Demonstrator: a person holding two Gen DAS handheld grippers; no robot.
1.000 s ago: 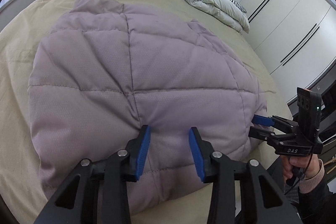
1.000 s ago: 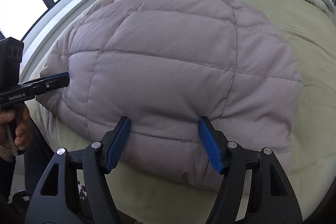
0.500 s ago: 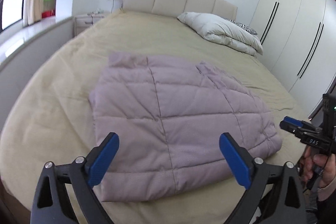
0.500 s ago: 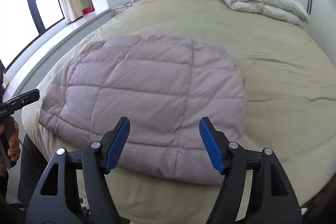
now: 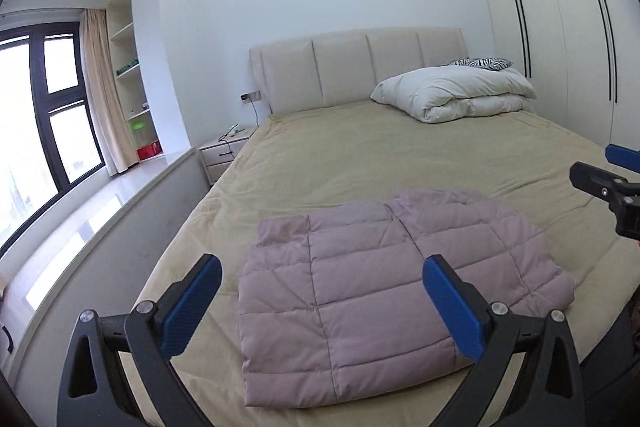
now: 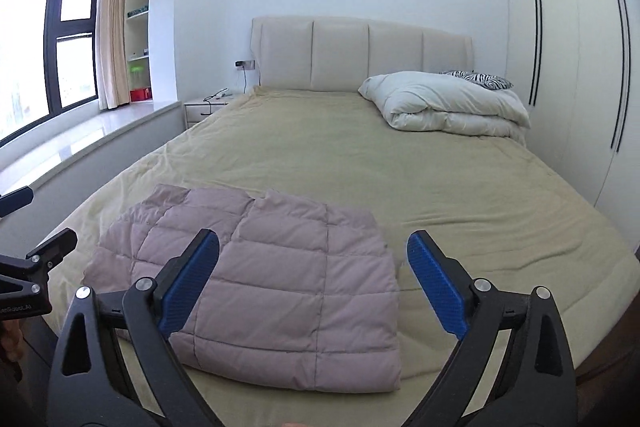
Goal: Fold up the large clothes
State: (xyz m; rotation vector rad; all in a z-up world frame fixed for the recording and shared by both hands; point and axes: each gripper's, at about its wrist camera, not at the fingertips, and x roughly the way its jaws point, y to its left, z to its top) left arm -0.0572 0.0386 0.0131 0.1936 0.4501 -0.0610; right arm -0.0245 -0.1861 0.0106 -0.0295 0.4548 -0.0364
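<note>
A mauve quilted jacket lies folded into a compact block near the foot of the beige bed. My left gripper hangs above and in front of it, open wide, nothing between the blue pads. My right gripper also hovers clear of the jacket; its jaws are opening and hold nothing. In the left wrist view the right gripper shows at the right edge. In the right wrist view the left gripper shows at the left edge.
A rolled white duvet with a zebra-print pillow behind it lies at the headboard on the right. A nightstand and a window ledge run along the bed's left side. Wardrobe doors line the right wall.
Both grippers let go of the jacket's near edge, opened wider and rose back from the bed. The views tilted up from the jacket to the whole room.
</note>
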